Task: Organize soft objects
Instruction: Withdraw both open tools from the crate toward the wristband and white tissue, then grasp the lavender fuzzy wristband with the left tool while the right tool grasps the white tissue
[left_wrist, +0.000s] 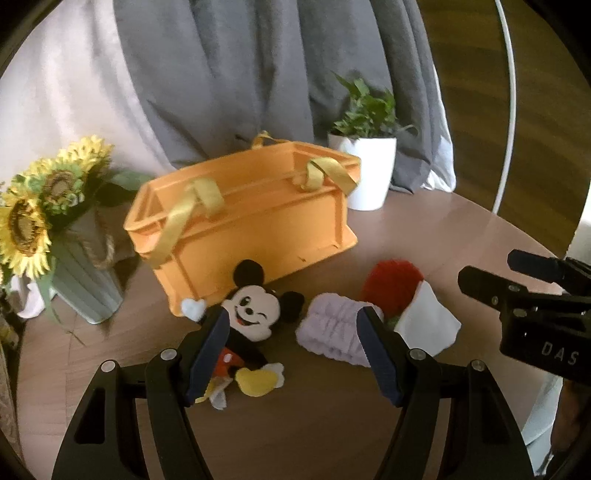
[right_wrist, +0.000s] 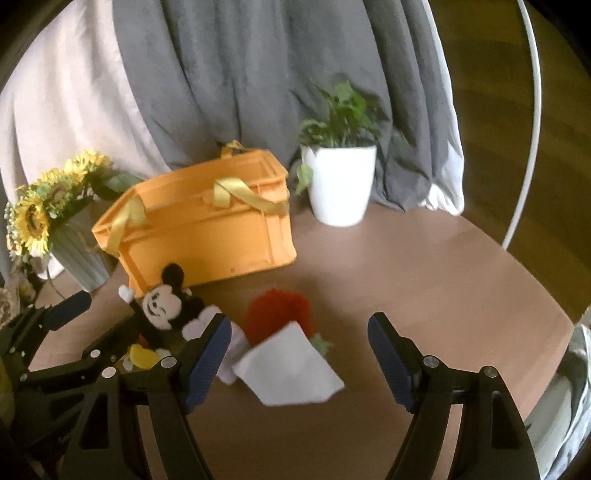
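Observation:
An orange crate with yellow ribbon handles stands on the round wooden table; it also shows in the right wrist view. In front of it lie a Mickey Mouse plush, a lavender ruffled cloth, a red fuzzy plush and a white folded cloth. My left gripper is open and empty, above the plush and lavender cloth. My right gripper is open and empty, above the white cloth.
A sunflower vase stands at the left. A white potted plant stands behind the crate at the right. Grey and white curtains hang behind. The table edge curves on the right.

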